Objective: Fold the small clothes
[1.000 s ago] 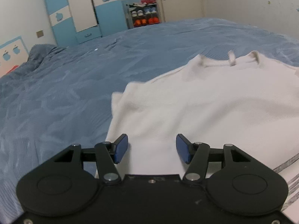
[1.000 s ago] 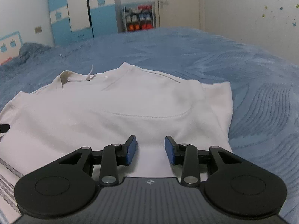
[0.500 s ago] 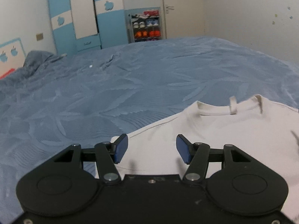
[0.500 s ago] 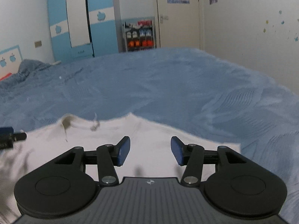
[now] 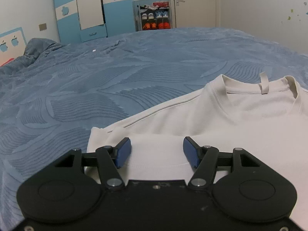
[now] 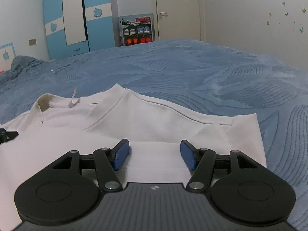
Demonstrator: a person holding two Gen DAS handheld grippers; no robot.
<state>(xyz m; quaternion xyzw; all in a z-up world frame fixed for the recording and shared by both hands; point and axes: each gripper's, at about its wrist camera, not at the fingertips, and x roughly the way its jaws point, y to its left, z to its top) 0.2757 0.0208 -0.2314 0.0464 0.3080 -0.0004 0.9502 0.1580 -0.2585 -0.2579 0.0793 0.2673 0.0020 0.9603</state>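
Lowered, both claws gape over the folded white shirt.

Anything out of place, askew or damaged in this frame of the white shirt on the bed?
Nothing serious. The white shirt lies on the blue bedspread with its hem folded up toward the chest. Its collar looks yellowish inside. The left gripper and right gripper are open and hold nothing.

The left gripper is held low and level, its two blue pads spread wide apart — nothing is between them. The right gripper has the same pose, also with pads wide apart — a small part of the left one shows at its left edge.
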